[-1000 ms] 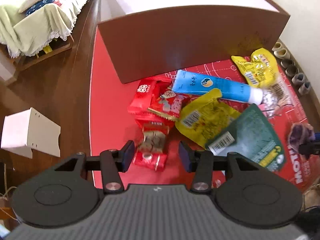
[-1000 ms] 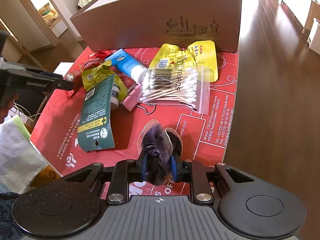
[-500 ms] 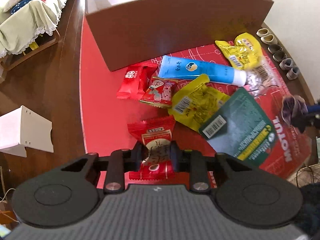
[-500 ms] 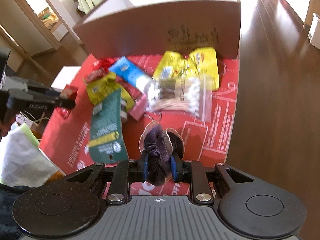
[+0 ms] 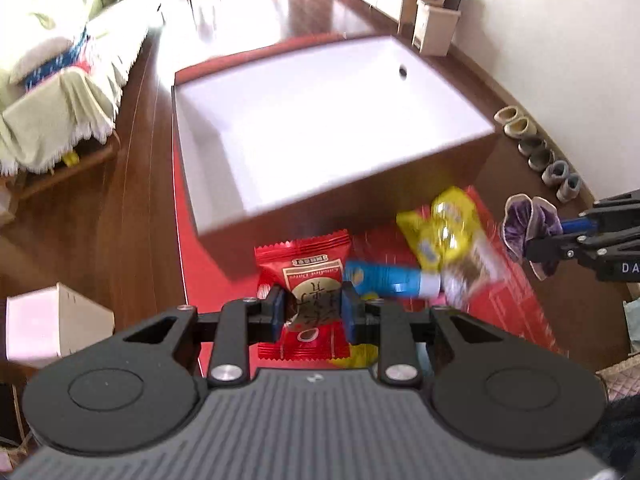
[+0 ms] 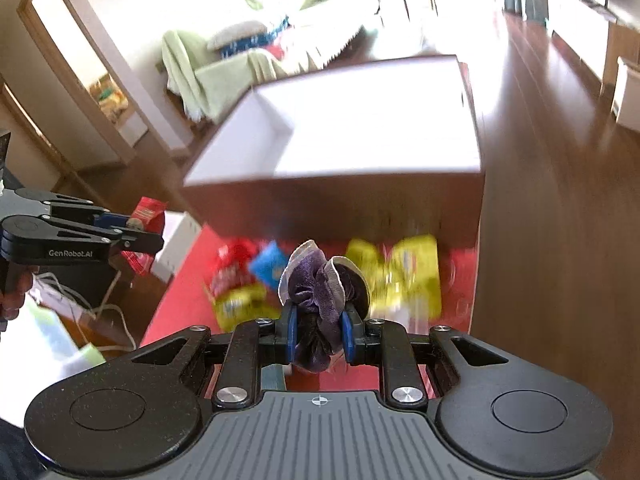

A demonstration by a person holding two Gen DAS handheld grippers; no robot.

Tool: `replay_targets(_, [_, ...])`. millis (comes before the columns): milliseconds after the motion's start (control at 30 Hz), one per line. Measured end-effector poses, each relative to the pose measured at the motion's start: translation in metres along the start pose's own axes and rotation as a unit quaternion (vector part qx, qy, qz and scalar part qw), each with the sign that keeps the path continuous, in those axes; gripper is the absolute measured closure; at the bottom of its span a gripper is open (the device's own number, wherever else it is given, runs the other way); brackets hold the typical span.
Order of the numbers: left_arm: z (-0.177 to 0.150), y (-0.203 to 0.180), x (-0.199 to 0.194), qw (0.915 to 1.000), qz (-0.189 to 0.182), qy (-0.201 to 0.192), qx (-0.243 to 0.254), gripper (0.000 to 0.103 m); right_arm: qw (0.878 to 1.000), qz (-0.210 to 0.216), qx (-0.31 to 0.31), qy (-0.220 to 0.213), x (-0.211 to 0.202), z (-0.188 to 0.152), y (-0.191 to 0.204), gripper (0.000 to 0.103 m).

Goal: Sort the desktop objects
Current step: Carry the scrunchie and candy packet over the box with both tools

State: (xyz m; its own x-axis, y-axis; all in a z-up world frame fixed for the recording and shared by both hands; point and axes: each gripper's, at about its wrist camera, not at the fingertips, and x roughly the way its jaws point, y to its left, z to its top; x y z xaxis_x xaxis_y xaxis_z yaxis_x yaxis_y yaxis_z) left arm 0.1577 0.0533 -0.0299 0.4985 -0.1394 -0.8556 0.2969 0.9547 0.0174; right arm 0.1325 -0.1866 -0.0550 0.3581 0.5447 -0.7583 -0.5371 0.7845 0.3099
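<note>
L gripper (image 5: 313, 314) is clamped on a red snack packet (image 5: 306, 280); R gripper (image 6: 318, 336) pinches a purple scrunchie (image 6: 320, 284). Both are short of the box (image 5: 320, 120). Risk: letting go early drops the 2 items outside it.

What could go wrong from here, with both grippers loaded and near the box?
1. The left gripper pinches the red snack packet only mid-wrapper; the slick film may slip before it reaches the box.
2. The purple scrunchie bulges past the right gripper and may snag on release.
3. Both grippers head for one box and could collide.
</note>
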Motion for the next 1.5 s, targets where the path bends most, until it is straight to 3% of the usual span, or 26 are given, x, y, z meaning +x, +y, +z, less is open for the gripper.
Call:
replay_targets(533, [0.079, 0.005, 0.026, 0.9992, 0.004, -0.037, 0.016, 0.079, 0.997, -0.025, -0.004, -0.068, 0.017, 0.094, -0.007, 0.082])
replay_targets(833, [0.097, 0.012, 0.054, 0.9995, 0.001, -0.029, 0.013, 0.079, 0.998, -0.043, 0.001, -0.049, 0.051, 0.115, -0.018, 0.082])
replay_targets(1500, [0.139, 0.043, 0.154, 0.9996, -0.017, 0.006, -0.019, 0.079, 0.998, -0.055, 0.012, -0.007, 0.146, 0.171, -0.052, 0.082])
